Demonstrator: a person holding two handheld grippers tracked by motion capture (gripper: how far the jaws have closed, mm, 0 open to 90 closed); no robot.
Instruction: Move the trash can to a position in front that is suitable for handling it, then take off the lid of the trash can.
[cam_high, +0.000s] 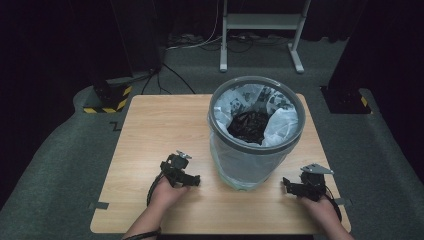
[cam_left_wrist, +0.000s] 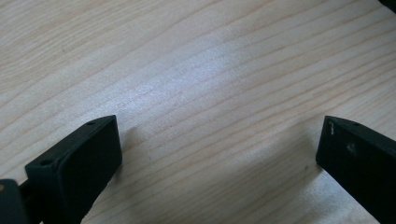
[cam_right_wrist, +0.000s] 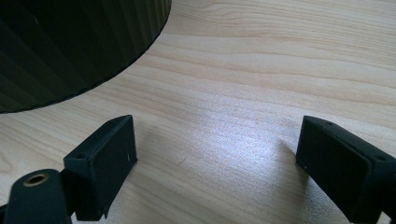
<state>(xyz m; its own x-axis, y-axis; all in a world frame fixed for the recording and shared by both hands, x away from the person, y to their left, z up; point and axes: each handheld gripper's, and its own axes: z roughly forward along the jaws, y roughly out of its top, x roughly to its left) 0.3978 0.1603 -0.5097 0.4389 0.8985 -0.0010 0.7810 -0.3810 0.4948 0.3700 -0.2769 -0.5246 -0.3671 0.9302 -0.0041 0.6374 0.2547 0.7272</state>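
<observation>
You are at a pale wooden bench (cam_high: 165, 125) with a handheld claw in each hand. A grey waste bin (cam_high: 252, 145) stands upright on the bench between your hands, a little right of centre. It is lined with a thin white bag (cam_high: 285, 125) whose edge is folded out over the rim, and something dark and crumpled (cam_high: 248, 125) lies inside, well below the rim.

Your left claw (cam_high: 192, 181) rests low over the bench just left of the bin's base, pointing toward it but apart from it. In the left gripper view its two black jaws stand wide apart with bare wood between them, holding nothing.

Your right claw (cam_high: 287, 184) sits just right of the bin's base, also pointing inward. In the right gripper view its jaws are spread wide and empty, and the ribbed dark wall of the bin (cam_right_wrist: 70, 46) curves across the upper left, close ahead but not touched.

As a judgement: the lining looks finished, since the bag already sits seated over the rim, and both claws have let go. What may be left is small: checking that the bag's edge lies evenly around the rim, or drawing both hands back from the bin.
</observation>
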